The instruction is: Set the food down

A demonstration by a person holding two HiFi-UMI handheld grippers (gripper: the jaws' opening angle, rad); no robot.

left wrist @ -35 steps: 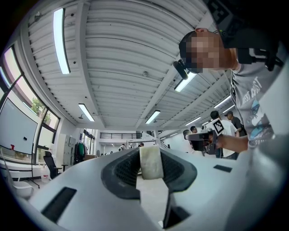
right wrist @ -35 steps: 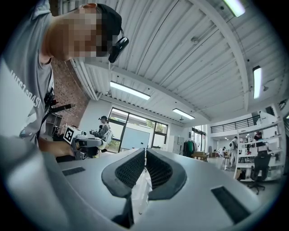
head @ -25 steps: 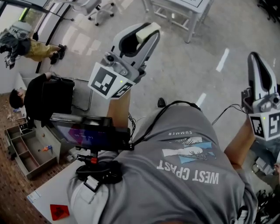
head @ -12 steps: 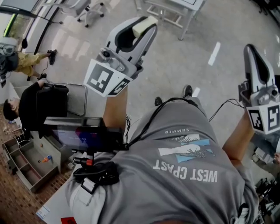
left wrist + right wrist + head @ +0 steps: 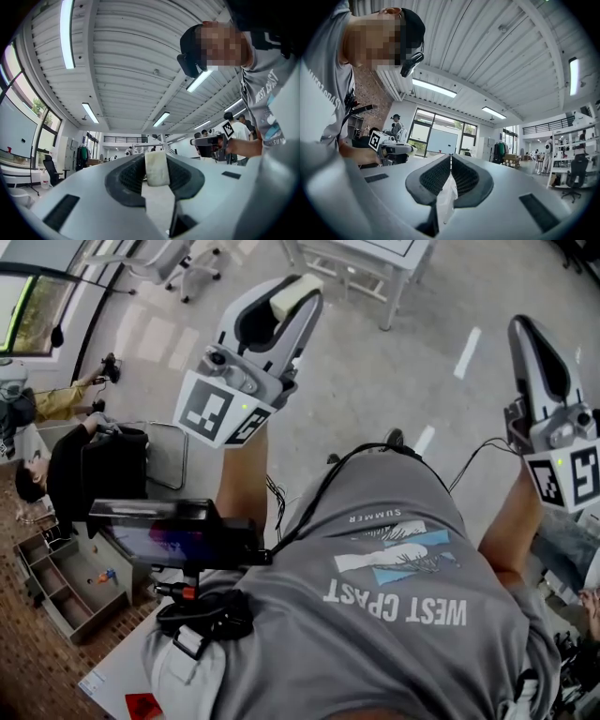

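A cream, block-shaped piece of food [image 5: 292, 294] [image 5: 156, 168] is pinched between the jaws of my left gripper [image 5: 286, 298] [image 5: 157, 161], which is held up in front of the person's chest, high above the floor. My right gripper [image 5: 527, 332] [image 5: 451, 158] is raised at the right. Its jaws are closed on a thin, whitish, translucent sheet [image 5: 447, 197] that hangs down between them. What that sheet belongs to is hidden. Neither gripper is close to any surface.
A white table [image 5: 375, 261] and an office chair [image 5: 178, 253] stand on the grey floor ahead. At the left a seated person [image 5: 56, 465] is beside a grey compartment tray [image 5: 56, 589]. A screen device [image 5: 169, 532] hangs at the person's front, above a white tabletop [image 5: 112, 671].
Both grippers have travelled across the room, and the floor, table and seated person have shifted in the head view. The grips on the food and the sheet look unchanged.
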